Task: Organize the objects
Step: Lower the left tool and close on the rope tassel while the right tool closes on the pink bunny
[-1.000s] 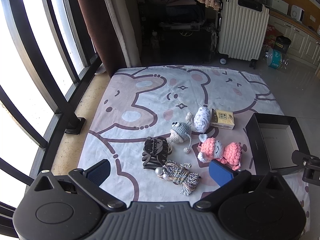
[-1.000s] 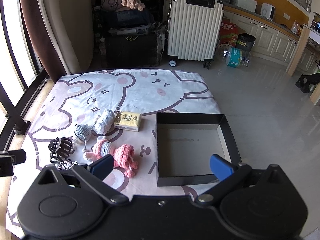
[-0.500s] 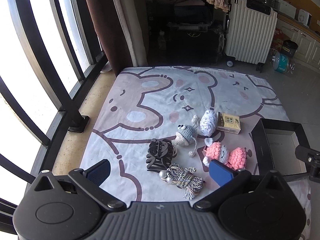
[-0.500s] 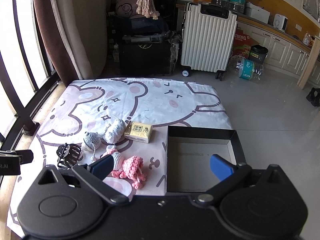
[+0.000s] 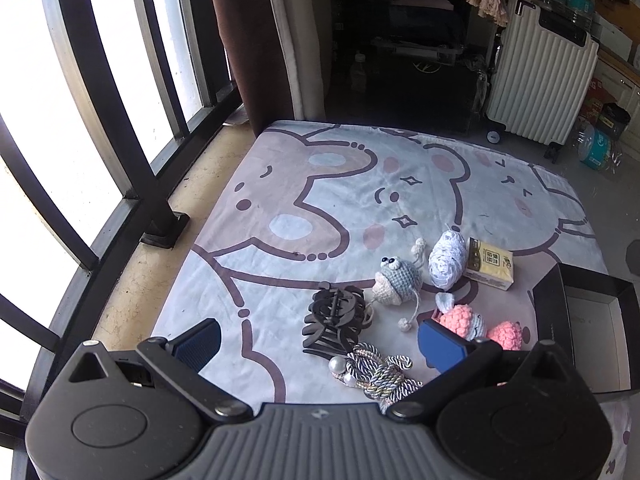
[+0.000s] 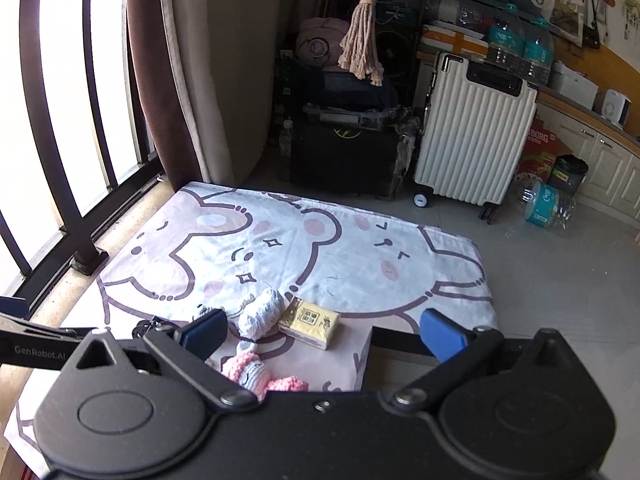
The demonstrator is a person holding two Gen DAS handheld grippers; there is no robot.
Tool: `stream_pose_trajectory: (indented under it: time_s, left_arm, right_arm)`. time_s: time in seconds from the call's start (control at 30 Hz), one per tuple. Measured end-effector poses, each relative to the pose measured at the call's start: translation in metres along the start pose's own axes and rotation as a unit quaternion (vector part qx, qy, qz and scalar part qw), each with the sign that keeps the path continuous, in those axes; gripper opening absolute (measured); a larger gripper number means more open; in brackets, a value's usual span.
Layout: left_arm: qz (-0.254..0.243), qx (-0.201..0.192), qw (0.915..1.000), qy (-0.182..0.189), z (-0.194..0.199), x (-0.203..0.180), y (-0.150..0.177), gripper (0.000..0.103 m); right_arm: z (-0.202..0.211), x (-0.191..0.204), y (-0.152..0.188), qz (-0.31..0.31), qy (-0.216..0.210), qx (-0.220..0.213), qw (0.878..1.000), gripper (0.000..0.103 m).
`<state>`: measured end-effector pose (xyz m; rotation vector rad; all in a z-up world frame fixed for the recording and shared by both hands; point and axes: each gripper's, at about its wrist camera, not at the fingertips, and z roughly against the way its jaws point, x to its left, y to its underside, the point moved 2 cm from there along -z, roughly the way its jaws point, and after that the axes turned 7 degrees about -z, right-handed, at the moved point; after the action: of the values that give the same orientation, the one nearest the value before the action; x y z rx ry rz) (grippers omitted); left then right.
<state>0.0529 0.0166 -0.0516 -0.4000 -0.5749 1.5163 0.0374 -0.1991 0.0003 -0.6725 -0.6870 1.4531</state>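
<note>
On a bear-print mat [image 5: 320, 208] lie a black hair claw [image 5: 334, 316], a braided striped cord with pearls [image 5: 376, 372], a blue-grey crochet doll [image 5: 400, 282], a white crochet piece [image 5: 446, 258], a pink crochet doll [image 5: 476, 324] and a yellow tissue pack [image 5: 490, 264]. A black open box [image 5: 552, 320] stands at the mat's right. My left gripper [image 5: 318, 346] is open and empty, above the cord. My right gripper [image 6: 322, 334] is open and empty, above the tissue pack [image 6: 310, 322] and the pink doll [image 6: 250, 372]; the box [image 6: 394, 338] is mostly hidden behind it.
Black window bars [image 5: 100, 120] and a brown curtain [image 5: 248, 40] stand at the left. A white suitcase [image 6: 474, 140], a black case [image 6: 344, 152] and water bottles [image 6: 546, 200] stand beyond the mat. Tiled floor [image 6: 560, 300] lies to the right.
Both grippers have drawn back and tilted up, so the objects sit lower in both views. The box has slid mostly under the right gripper's body. Nothing was grasped.
</note>
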Motion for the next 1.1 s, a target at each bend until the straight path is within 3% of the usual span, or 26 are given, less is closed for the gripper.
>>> stream_pose_trajectory:
  time_s: [0.33,0.6,0.73,1.1]
  left_arm:
    - [0.045,0.039,0.9981,0.011,-0.056,0.000,0.011,0.103]
    - [0.095,0.094,0.9908,0.018,-0.103,0.004,0.034,0.103]
    - [0.111,0.104,0.9876,0.039,-0.112,0.003,0.040,0.103]
    - [0.097,0.123,0.9856,0.063,-0.132,-0.015,0.053,0.103]
  right_arm:
    - [-0.043,0.011,-0.016,0.036,0.009,-0.013,0.999,0.103]
    - [-0.082,0.022,0.021,0.054,0.003,0.027,0.998,0.103]
    - [-0.091,0.030,0.037,0.081,0.008,0.042,0.996,0.103]
    - [-0.113,0.049,0.071,0.161,0.001,0.062,0.985,0.103]
